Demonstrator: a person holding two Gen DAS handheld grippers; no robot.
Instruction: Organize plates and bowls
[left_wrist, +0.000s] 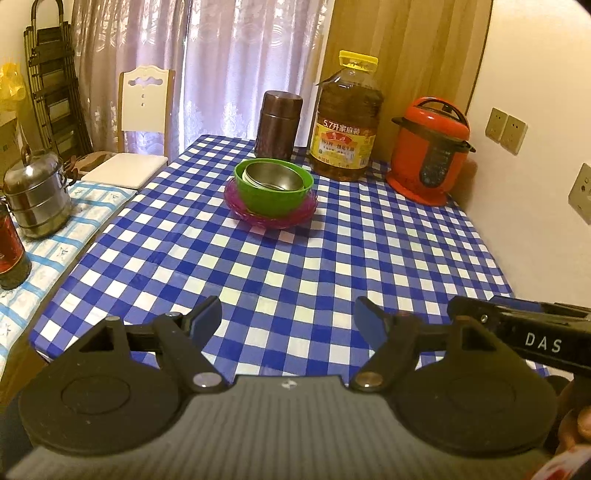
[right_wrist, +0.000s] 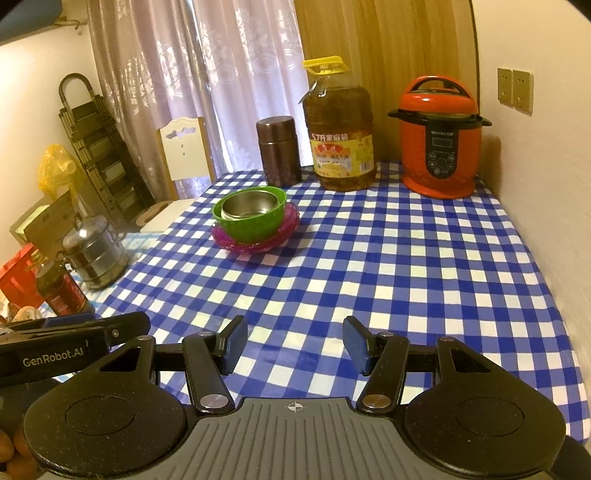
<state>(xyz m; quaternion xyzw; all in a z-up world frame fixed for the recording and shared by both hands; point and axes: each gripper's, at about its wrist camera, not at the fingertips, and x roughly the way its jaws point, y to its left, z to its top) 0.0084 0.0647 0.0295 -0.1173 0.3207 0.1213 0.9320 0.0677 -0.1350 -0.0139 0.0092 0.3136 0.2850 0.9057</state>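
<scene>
At the bottom of the left wrist view the left gripper hangs released, its blue pads spread wide with nothing but checked cloth between them; at the bottom of the right wrist view the right gripper is likewise released and empty, its pads somewhat closer together, both well apart from the dishes and pointing down over the near edge of the table. Beyond them, in the upper middle of both frames, sits the task's stack: a steel bowl nested inside a green bowl, which in turn stands on pink plates — how many plates I cannot tell. The steel bowl looks empty, showing only its shiny bottom. Judging by this, the stacking seems largely finished, and the moment reads as the hands standing clear after the last placement; no loose plate or bowl is visible elsewhere on the table. Any next move would call only for a check that the nest sits centred, since the green bowl rests a little toward one side of the plates. Behind the stack stand a brown canister, a large oil jug nearly full of amber oil, and a red pressure cooker with its lid on, at the upper right. A steel steamer pot, lidded, stands at the left edge.
</scene>
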